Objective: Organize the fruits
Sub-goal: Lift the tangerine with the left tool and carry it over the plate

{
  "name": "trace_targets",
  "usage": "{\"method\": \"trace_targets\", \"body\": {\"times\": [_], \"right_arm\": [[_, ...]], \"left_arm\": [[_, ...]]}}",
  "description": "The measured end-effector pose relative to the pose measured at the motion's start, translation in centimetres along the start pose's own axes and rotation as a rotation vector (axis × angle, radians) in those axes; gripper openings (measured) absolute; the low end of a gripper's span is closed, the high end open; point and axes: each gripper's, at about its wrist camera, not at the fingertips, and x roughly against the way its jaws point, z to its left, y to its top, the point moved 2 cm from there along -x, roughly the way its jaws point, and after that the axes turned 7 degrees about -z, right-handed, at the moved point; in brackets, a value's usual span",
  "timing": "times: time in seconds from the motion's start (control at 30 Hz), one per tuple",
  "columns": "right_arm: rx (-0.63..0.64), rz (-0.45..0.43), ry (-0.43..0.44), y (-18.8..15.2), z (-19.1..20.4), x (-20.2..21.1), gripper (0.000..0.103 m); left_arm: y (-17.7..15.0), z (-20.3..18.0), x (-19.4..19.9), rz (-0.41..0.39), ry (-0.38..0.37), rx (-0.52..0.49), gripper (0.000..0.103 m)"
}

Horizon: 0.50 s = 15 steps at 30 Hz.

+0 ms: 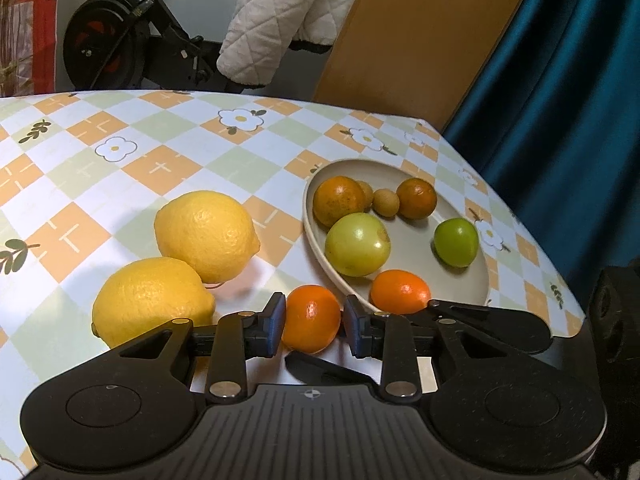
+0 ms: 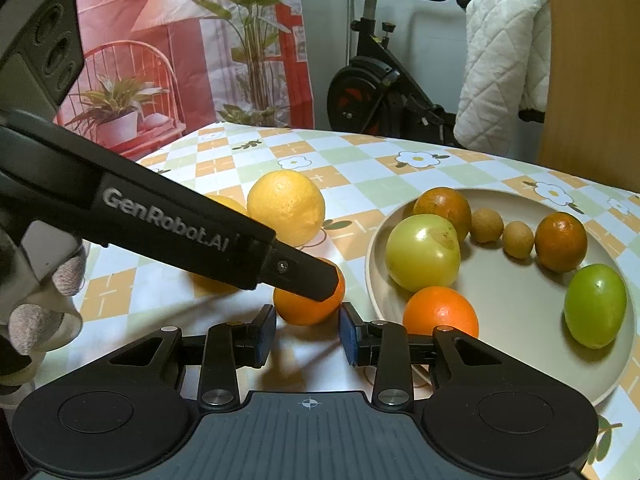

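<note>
The left gripper (image 1: 313, 326) has its two blue pads closed against the sides of a small orange fruit (image 1: 311, 318), so it grips this fruit, which sits low over the checked tablecloth (image 1: 160, 168) just beside the near rim of the plate (image 1: 412, 240). In the right wrist view the same fruit (image 2: 308, 304) is partly covered by the black finger of the left gripper (image 2: 304, 276), which comes in from the upper left, with a gloved hand (image 2: 40, 312) visible at the left edge. The right gripper (image 2: 307, 334) is just in front of this fruit with its fingers at a narrow gap and nothing between the pads; they do not touch the fruit. Just to the left of the held fruit lie two lemons, the nearer lemon (image 1: 150, 300) touching the farther lemon (image 1: 206, 234). On the beige plate, near to far, there are a second orange fruit (image 1: 400, 291) at the near rim, a big yellow-green fruit (image 1: 357, 244), a smaller green fruit (image 1: 457, 242) to the right, then two dark orange fruits (image 1: 338, 200) with two small brown round fruits (image 1: 386, 202) between them. Behind the table stand an exercise bike (image 2: 380, 88), a white quilted cloth (image 1: 276, 16) and a blue curtain (image 1: 560, 100).
</note>
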Motion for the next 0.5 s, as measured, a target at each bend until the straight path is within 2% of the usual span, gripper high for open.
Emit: {"method": "trace_targets", "body": {"times": [0.27,0.5], "right_arm": [[-0.001,-0.004,0.0,0.0,-0.1,-0.1,0.035],[-0.009,-0.035,-0.004,0.4,-0.3,0.9,0.032]], "left_arm": [[-0.4,0.1,0.4,0.008,0.004,0.014,0.029],[-0.7,-0.4,1.1,-0.001,-0.005,0.016,0.028]]}}
